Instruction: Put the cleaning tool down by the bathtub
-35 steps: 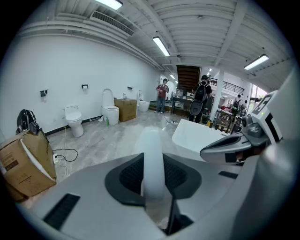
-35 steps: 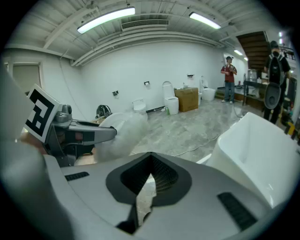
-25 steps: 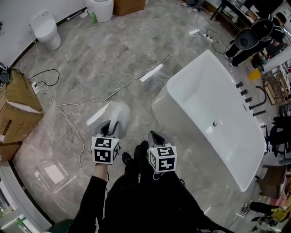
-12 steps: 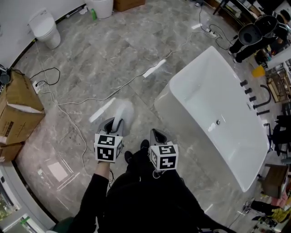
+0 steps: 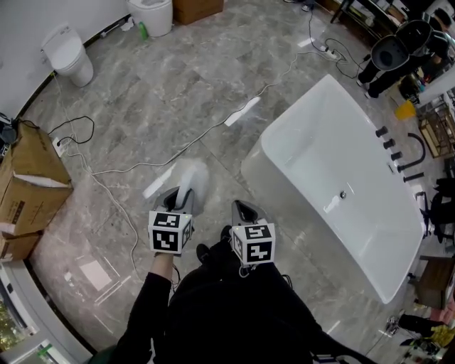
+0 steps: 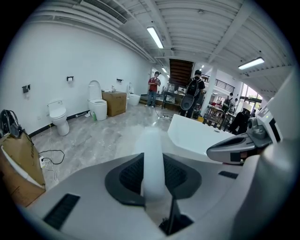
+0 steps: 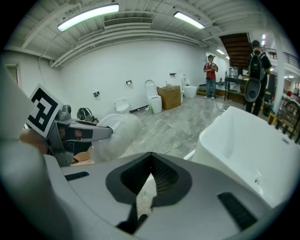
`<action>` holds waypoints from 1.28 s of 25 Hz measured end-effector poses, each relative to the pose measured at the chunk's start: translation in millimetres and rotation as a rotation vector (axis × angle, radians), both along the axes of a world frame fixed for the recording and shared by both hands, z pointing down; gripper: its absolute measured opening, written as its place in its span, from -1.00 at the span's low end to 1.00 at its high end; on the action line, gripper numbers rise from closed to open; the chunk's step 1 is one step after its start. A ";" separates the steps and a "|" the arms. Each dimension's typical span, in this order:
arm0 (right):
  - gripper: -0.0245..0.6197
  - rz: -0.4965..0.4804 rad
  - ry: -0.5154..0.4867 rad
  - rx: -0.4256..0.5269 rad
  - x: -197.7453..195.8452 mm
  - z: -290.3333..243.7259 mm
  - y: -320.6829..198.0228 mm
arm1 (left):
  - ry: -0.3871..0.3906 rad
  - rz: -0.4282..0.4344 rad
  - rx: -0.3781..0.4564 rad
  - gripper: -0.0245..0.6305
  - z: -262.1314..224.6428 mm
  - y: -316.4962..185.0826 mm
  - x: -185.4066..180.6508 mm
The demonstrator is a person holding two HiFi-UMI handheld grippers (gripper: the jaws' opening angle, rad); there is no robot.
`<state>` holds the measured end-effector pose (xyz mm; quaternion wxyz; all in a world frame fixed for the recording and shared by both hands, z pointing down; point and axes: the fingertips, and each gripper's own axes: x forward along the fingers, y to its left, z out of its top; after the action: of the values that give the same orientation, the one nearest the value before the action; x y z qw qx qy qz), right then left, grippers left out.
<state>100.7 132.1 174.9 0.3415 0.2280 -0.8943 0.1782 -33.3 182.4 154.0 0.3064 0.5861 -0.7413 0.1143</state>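
Scarcely anything has moved in the last second: both grippers stay held out low in front of the person, and only the head view has drifted, so the cardboard box [image 5: 32,178] sits slightly lower in it. The left gripper [image 5: 178,199] is carried on a black-sleeved arm [image 5: 146,313] and points forward, away from the body, off the near end of the bathtub [image 5: 306,153] and clear of it. Its jaws are clamped on the white handle of the cleaning tool [image 5: 190,174]. This is a single fluffy white duster whose head sticks out beyond the jaws, held above the grey stone surface [image 5: 178,92] and short of the bathtub's outer wall. The right gripper [image 5: 242,212] rides just beside the left and is the nearer of the two to the bathtub, pointing the same way. Its jaws are closed together with nothing between them. Well away from the bathtub stand a toilet [image 5: 67,51] and a second toilet [image 5: 151,13], two in all. A second box [image 5: 199,8] also makes two. One white cable [image 5: 213,124] trails past the bathtub's end.
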 end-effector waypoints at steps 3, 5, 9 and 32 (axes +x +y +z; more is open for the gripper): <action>-0.92 0.023 -0.015 -0.005 -2.6 1.0 -18.1 | -0.012 -0.003 -0.003 -0.63 -3.5 -13.2 -6.3; -0.92 0.032 -0.026 -0.016 -2.6 1.4 -27.8 | -0.022 -0.008 -0.011 -0.63 -5.3 -19.7 -9.2; -0.92 0.055 -0.059 -0.026 -2.3 -1.5 -47.6 | -0.049 -0.012 -0.014 -0.63 -14.3 -38.7 -16.1; -0.92 0.486 0.055 -0.090 -80.7 64.7 -78.2 | -0.040 0.399 -0.094 -0.63 59.8 -151.2 -122.0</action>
<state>20.0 53.9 239.5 0.3225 0.4256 -0.7947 0.2885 -155.4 31.2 213.8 0.2898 0.7041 -0.6103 0.2186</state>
